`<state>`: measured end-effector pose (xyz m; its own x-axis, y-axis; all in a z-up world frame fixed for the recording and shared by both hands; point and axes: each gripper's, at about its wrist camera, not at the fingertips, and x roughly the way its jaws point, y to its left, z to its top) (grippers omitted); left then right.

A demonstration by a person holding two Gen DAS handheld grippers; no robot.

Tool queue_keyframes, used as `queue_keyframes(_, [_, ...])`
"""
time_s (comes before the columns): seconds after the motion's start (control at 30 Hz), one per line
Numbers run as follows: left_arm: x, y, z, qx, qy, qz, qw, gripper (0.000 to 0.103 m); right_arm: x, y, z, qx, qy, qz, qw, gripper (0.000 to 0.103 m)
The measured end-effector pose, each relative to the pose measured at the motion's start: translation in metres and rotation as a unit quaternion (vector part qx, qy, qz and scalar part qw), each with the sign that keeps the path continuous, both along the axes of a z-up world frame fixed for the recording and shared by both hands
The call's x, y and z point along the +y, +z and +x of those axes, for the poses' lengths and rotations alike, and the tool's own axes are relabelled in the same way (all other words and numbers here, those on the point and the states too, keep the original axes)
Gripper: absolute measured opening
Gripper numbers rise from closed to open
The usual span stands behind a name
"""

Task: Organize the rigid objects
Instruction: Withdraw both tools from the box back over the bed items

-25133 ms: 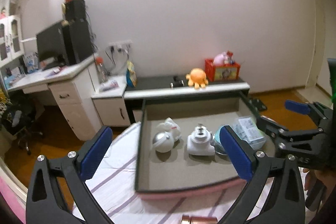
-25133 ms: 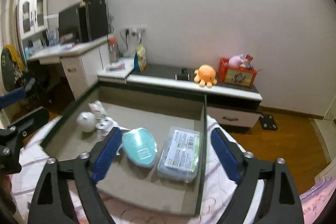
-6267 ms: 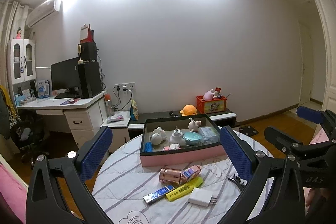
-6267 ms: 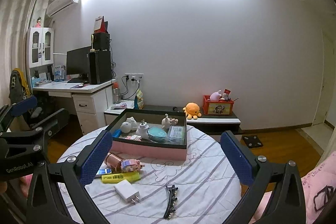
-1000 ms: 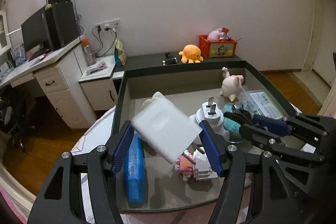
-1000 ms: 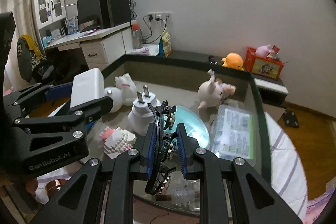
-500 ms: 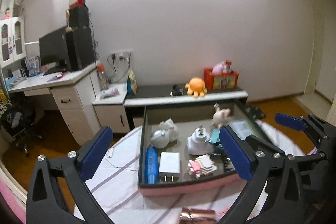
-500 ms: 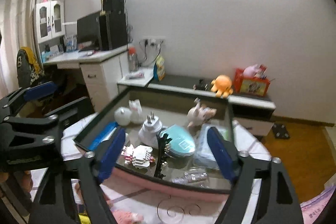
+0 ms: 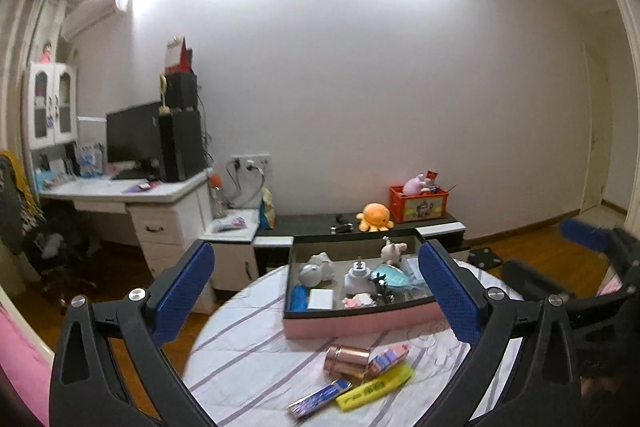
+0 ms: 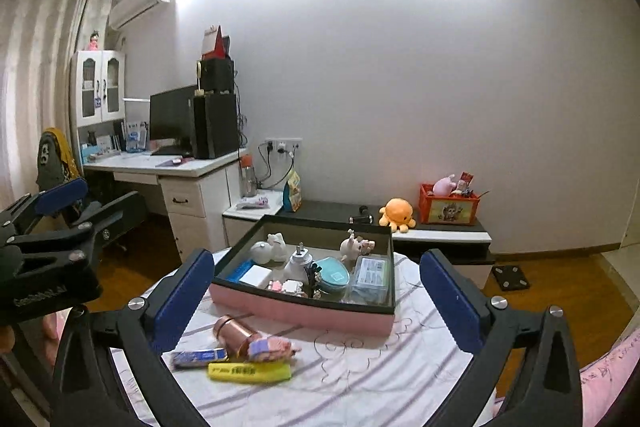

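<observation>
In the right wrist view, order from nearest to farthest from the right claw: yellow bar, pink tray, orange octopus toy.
From the right claw:
1. yellow bar, low on the table, left.
2. pink tray, mid-table.
3. orange octopus toy, on the far cabinet, right.

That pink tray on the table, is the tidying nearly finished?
Mostly. The tray already holds a white charger, hair clip and toys. Both grippers are open and empty. A copper cup, yellow bar and two small packs remain outside.
</observation>
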<state>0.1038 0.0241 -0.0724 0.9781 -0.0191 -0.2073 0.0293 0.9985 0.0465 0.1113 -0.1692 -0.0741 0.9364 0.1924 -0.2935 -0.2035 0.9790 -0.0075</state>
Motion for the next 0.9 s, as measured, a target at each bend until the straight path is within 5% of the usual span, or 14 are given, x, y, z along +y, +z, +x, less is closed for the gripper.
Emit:
queue_keyframes(0.4, [-0.008, 0.004, -0.061, -0.013, -0.004, 0.01, 0.9999, 0.103, -0.001, 0.014, -0.062, -0.03, -0.021, -0.015, 0.999, 0.103])
queue_keyframes(0.9, [-0.015, 0.009, -0.076, -0.034, -0.013, 0.012, 0.9993, 0.103, -0.003, 0.019, -0.09, -0.049, -0.032, -0.021, 0.998, 0.103])
